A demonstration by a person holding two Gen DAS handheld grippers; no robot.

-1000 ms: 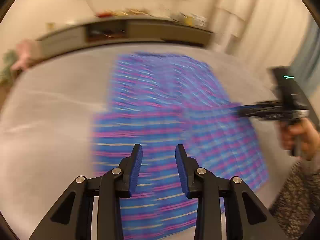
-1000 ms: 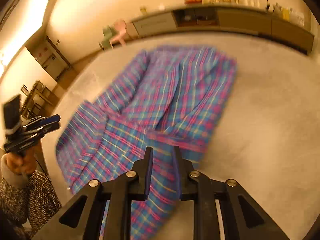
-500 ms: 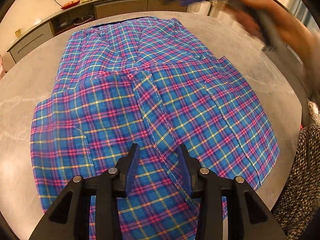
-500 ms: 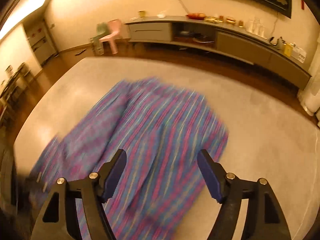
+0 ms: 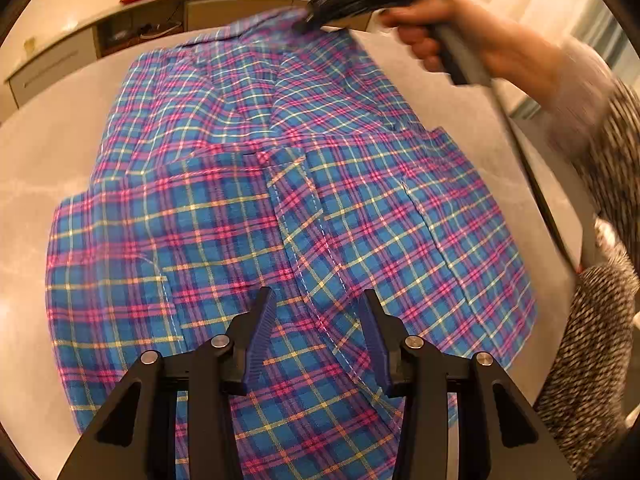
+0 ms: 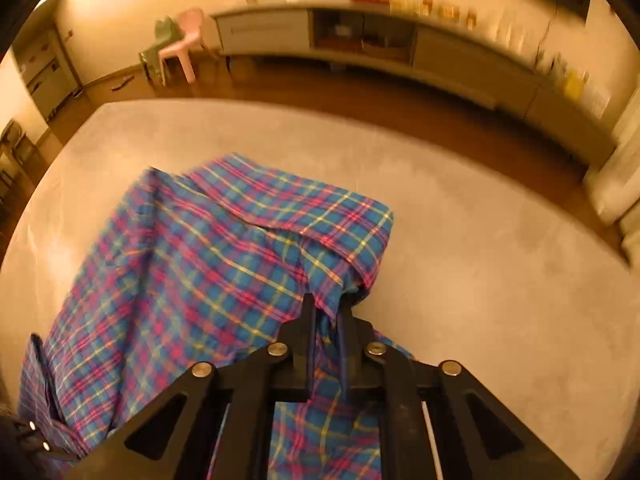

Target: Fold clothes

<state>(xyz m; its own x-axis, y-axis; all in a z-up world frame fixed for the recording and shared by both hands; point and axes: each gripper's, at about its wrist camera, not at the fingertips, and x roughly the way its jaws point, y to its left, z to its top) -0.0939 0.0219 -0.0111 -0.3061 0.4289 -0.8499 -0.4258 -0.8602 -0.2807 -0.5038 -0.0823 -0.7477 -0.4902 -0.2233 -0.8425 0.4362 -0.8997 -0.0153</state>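
A blue, pink and yellow plaid shirt (image 5: 288,208) lies spread on a grey table (image 5: 48,160). My left gripper (image 5: 320,308) is open, just above the shirt's near part by the placket seam. My right gripper (image 6: 326,304) is shut on a fold at the shirt's (image 6: 208,264) far edge and lifts it slightly. In the left wrist view the right gripper (image 5: 316,16) shows at the top, held by a hand, pinching the shirt's far end.
The table's right edge (image 5: 532,176) runs close to the shirt. A long low cabinet (image 6: 400,48) with small items stands along the far wall. A pink chair (image 6: 180,40) stands on the floor at the left. The person's knit sleeve (image 5: 592,340) is at right.
My right gripper went from open above the shirt to shut on its far edge. My left gripper stayed open and moved slightly closer over the near part.
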